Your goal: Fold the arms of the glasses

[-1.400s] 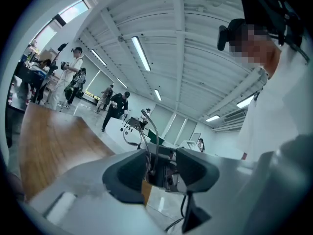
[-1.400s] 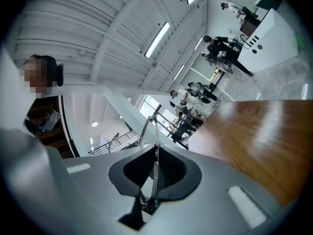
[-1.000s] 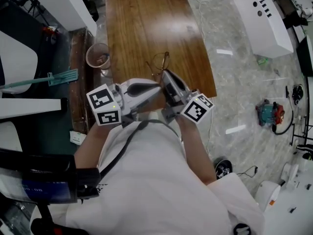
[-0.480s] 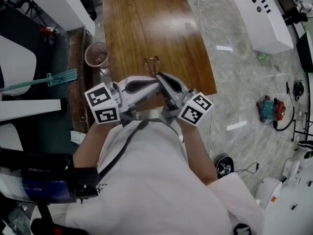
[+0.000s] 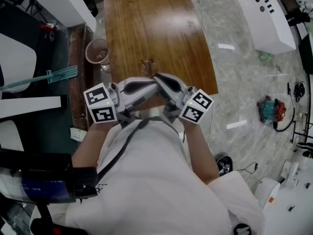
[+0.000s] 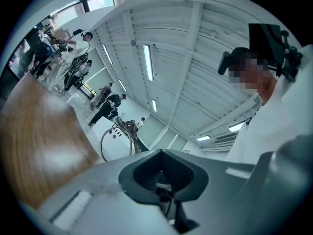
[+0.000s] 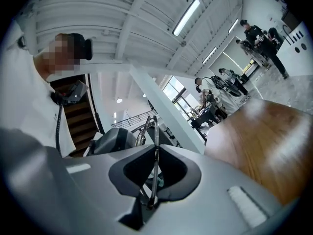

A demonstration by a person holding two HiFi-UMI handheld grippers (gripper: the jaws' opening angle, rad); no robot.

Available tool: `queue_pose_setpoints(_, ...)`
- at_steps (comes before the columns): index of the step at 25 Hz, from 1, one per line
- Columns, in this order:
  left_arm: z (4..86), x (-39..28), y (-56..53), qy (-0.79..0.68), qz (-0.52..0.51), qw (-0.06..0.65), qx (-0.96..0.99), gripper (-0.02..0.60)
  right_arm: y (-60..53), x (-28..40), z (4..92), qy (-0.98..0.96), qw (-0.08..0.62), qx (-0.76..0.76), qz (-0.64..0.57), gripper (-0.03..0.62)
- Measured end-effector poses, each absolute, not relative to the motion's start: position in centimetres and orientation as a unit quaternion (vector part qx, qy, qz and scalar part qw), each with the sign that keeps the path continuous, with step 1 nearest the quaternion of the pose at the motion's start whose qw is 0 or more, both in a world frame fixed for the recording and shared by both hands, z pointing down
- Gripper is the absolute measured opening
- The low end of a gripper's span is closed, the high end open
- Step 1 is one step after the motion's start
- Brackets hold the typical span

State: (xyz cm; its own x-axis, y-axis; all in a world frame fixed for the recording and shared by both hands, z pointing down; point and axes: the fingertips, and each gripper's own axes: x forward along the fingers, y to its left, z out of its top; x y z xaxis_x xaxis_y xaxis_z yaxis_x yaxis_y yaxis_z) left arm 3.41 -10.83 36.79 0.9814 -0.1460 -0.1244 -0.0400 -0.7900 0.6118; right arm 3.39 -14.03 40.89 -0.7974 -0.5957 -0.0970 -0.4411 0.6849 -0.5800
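Note:
The thin wire-rimmed glasses [image 5: 146,65] hang just above the near end of the wooden table [image 5: 151,18]. My right gripper [image 5: 157,76] is shut on them. In the right gripper view a metal wire of the glasses [image 7: 155,168] runs straight through its closed jaws, with the rims [image 7: 146,129] standing up beyond the tips. My left gripper [image 5: 152,81] is shut, its tip close beside the right one. In the left gripper view the glasses [image 6: 128,133] rise just left of its tip. Whether it touches them I cannot tell.
A brownish cup [image 5: 97,52] stands off the table's left edge, with a teal broom [image 5: 54,75] on the floor further left. A white cabinet [image 5: 264,18] and a red and teal device [image 5: 270,112] are on the marble floor to the right.
The glasses, spread wide with one arm sticking out a second ago, now look narrower and sit slightly further left. Both grippers rolled a little and stayed close together.

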Motion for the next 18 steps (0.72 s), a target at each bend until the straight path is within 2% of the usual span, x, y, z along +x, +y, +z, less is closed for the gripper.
queue_pose_setpoints(3, 37.5, 3.2, -11.1, -0.065, -0.069, 0.312, 0.945, 0.006, -15.1, 4.3, 42.8, 0.909, 0.096, -0.311, -0.260, 0.031)
queue_pose_setpoints(11, 45.0, -0.9, -15.7, -0.221, 0.011, 0.298, 0.929, 0.006, -19.6, 5.6, 52.8, 0.913, -0.176, -0.348, -0.121, 0.031)
queue_pose_setpoints(18, 48.9, -4.2, -17.4, -0.318, 0.035, 0.312, 0.895, 0.006, -21.9, 4.9, 60.3, 0.892, -0.341, -0.296, 0.001, 0.031)
